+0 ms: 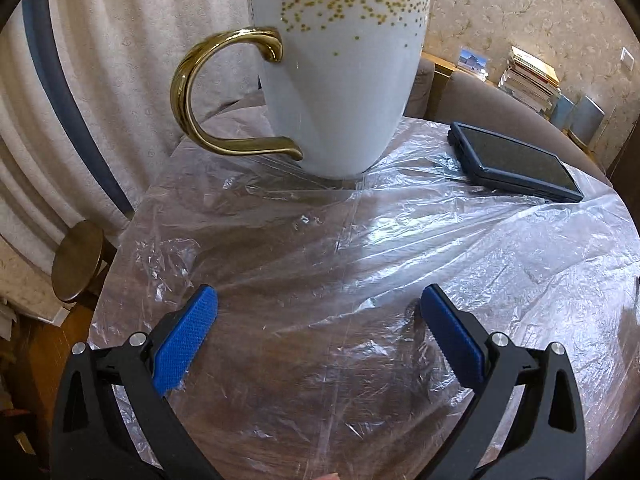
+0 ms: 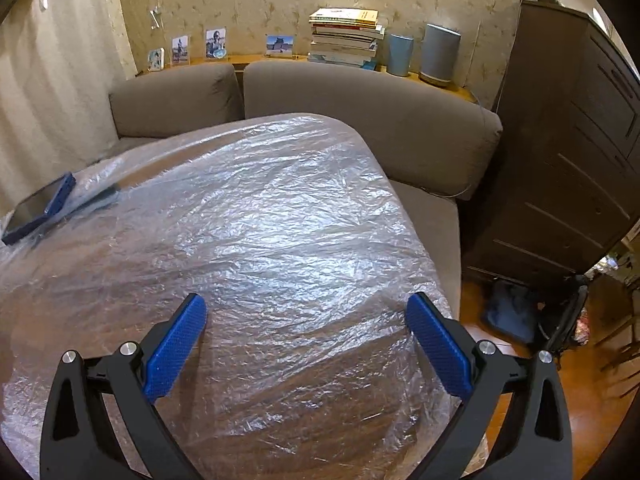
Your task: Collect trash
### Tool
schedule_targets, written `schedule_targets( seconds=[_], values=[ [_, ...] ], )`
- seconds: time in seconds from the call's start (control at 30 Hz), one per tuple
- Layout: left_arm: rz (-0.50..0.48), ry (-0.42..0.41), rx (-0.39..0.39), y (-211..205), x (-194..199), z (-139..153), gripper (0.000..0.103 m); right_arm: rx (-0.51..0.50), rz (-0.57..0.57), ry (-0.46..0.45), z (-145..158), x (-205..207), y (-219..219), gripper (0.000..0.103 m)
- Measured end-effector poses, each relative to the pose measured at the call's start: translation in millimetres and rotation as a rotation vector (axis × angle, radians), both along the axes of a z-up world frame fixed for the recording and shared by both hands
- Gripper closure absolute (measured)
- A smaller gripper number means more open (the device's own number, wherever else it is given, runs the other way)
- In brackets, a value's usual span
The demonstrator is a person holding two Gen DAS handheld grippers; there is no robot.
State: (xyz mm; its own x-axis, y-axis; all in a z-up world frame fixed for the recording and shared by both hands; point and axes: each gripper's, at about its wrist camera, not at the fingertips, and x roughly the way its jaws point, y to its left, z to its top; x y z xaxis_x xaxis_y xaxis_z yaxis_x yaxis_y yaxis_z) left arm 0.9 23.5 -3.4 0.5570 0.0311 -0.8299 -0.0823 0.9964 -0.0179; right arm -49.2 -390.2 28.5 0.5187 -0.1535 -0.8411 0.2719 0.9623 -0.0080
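Blue-padded fingers of both grippers fill the bottom of each wrist view, and both sets of jaws stand wide apart with nothing between them. Below them spreads the largest thing here, a crinkled clear plastic sheet draped over the whole table; judging from the task, this sheet is probably the trash to gather, since no scrap or wrapper shows anywhere on it. The step in hand looks like the start: nothing is gripped yet.

Behind the table sits a grey sofa. On the sheet stand a white cup with gold dots and a gold handle, straight ahead of the left gripper, and a dark blue cased phone further right, lying flat. Both weigh the plastic down, so the next move likely calls for clearing them off or pinching a loose fold well away from them.

The left gripper hovers low, aimed level at the cup; the right gripper is held higher, tilted down over bare plastic.
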Motion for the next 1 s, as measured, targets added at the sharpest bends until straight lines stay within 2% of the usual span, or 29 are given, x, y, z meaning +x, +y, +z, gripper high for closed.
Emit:
schedule_targets(
  seconds=[1.0],
  values=[
    [0.0, 0.001, 0.001, -0.5, -0.5, 1.0, 0.001, -0.005, -0.002, 0.002, 0.9, -1.6, 2.3, 0.004]
  ],
)
